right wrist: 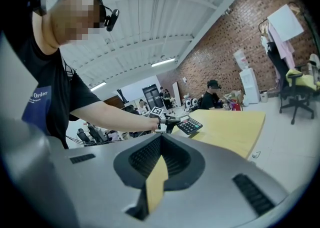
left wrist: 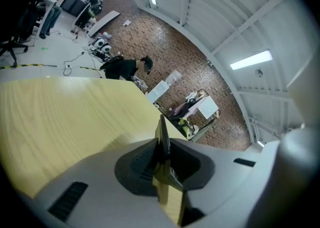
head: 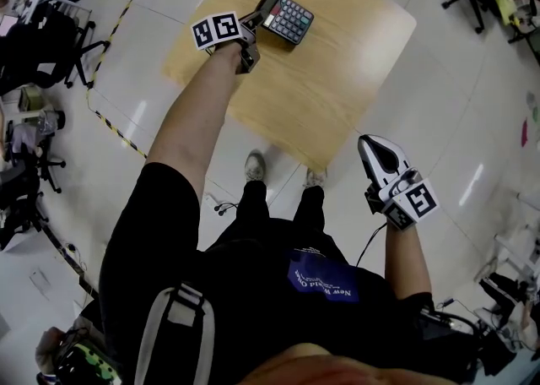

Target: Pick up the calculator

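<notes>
The left tool (head: 256,24) is clamped on the calculator (head: 285,16), gripping its left edge. The left gripper view shows that thin dark edge pressed between the pads. The calculator is tilted, keys up, over the bench (head: 337,79) near its far left edge. I cannot tell whether its far end touches the wood.

The grip takes only a narrow margin, and most of the body hangs out to one side. I judge the lift should go slowly and straight up, with the wrist level and the pressure firm, because a quick swing could let the calculator pivot or slip out. The right tool (head: 371,149) is closed on nothing and is held off the bench's near right edge, free to steady the load.

The room is a large workshop with a brick wall (left wrist: 200,67) and a white ceiling with strip lights. The pale, glossy floor (head: 472,122) carries office chairs (head: 51,46) and striped tape (head: 110,117). The bench top is smooth light wood, so a dropped calculator would likely slide.
</notes>
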Demonstrator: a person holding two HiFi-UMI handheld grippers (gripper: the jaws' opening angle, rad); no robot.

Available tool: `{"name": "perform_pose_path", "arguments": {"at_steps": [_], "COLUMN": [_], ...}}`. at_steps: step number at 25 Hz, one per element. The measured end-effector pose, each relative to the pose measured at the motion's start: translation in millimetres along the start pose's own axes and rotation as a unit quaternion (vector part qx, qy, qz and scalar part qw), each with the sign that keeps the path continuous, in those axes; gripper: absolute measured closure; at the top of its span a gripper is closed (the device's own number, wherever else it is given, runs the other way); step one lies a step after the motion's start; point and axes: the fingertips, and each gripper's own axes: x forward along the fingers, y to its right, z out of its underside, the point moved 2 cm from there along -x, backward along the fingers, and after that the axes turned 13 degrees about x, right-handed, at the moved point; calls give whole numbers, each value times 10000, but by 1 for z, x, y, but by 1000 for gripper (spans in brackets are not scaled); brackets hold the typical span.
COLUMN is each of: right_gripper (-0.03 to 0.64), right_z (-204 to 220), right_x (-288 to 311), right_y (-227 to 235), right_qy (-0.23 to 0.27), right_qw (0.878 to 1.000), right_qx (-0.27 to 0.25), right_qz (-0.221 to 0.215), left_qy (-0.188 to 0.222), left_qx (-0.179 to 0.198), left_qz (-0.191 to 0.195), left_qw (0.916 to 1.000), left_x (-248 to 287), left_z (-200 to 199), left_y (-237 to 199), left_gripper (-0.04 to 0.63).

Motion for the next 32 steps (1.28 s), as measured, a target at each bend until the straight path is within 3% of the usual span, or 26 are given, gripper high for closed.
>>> {"name": "perform_pose_path", "arguments": {"at_steps": [6,11,16,19,23,30,32], "right_gripper": [630,631,630,630,630,630,632], "right_z": [-13,-52,-92,-110,-139,-156,-157], "right_x": [-3,9,19,16,8,-5,-8], "right_y": [-19,-46,-86,-99,-115,-129,-129], "right_qy": [-3,190,271,204,295,439,474], "right_qw": [9998,9992,9978,9958,9952,9952,9953], "right_qx": [-157,-338,-546,-875,-927,-877,-839], "right_qz": [-75,-139,-269,-188,-135,23,2], "left_qy": [378,687,822,823,731,997,1060], "left_qx": [85,192,246,293,455,-300,-226], "left_qz": [489,829,1113,1186,966,1518,1449], "left_qw": [9981,9940,9901,9891,9916,9829,9835], "left_x": [-44,-105,-183,-228,-282,-337,-346], "left_z": [-33,-83,-105,-102,-88,-50,-44], "left_y": [52,95,135,157,176,213,217], "left_gripper": [531,531,531,531,531,531,531]}}
